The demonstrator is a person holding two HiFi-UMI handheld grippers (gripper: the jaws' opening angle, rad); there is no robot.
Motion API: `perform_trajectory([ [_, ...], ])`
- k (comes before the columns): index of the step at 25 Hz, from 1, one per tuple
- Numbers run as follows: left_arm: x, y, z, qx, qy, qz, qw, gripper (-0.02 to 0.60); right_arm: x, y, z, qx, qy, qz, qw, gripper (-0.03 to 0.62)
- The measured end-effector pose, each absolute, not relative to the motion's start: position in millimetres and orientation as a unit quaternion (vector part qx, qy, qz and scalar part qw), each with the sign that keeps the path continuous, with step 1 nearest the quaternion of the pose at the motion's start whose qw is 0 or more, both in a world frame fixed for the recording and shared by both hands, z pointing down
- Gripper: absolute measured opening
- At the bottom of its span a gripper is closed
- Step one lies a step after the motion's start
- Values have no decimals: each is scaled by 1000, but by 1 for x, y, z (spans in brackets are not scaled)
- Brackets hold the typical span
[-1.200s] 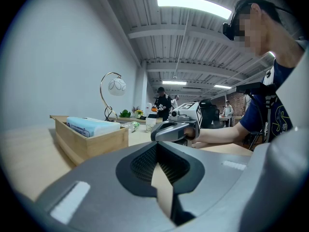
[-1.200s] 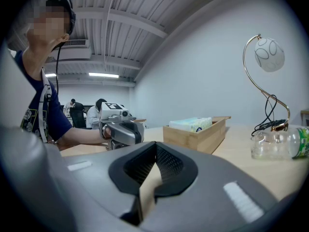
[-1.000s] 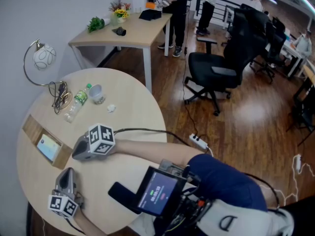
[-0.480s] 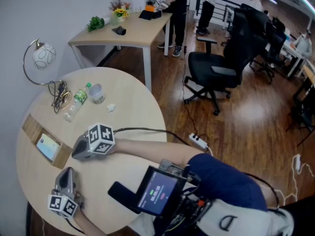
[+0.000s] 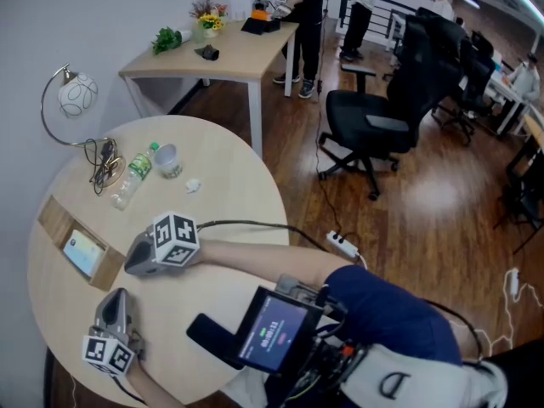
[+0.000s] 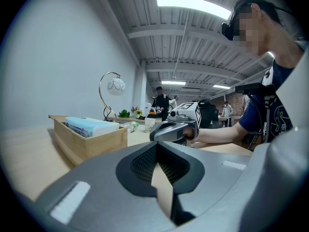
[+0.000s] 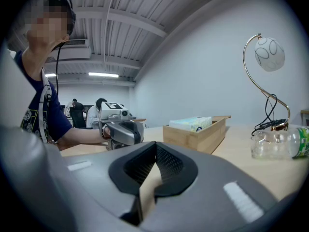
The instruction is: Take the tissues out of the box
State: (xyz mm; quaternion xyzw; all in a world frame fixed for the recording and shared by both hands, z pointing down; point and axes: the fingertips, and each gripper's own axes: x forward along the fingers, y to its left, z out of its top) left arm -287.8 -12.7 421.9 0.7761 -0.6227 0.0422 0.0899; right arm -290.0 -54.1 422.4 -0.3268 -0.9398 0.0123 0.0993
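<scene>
Head view: pale-blue tissues (image 5: 83, 253) flat in wooden box (image 5: 53, 217); left gripper view shows them above its rim. My left claw (image 5: 116, 296) and right claw (image 5: 129, 268) are closed, empty.

- We read one large letter, "D", on the person's pale garment (image 5: 391, 385).
- The digits on the small screen (image 5: 270, 334) are too small for us to read.

**Tissues lying in their wooden box**

A shallow, open-topped wooden box (image 5: 53, 219) lies flat near the left edge of the round table (image 5: 229, 185). A pale blue tissue pack (image 5: 83, 254) lies flat inside it at one end, its top a little above the box rim
</scene>
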Motion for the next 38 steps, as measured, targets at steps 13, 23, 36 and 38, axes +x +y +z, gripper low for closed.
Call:
perform_trajectory([
  [13,-293,-11,424,768,-633,42,89,3,-291,-51,424,-328,-940,13,99,4],
  [23,-295,-12,422,764,-637,42,88,3,-293,-53,424,-327,-939,11,105,4],
  [36,-294,-12,422,767,-635,42,89,3,-293,-54,425,-328,-938,12,107,4],
  [38,-292,-12,422,768,-632,42,90,5,-293,-53,425,-329,-938,11,106,4],
])
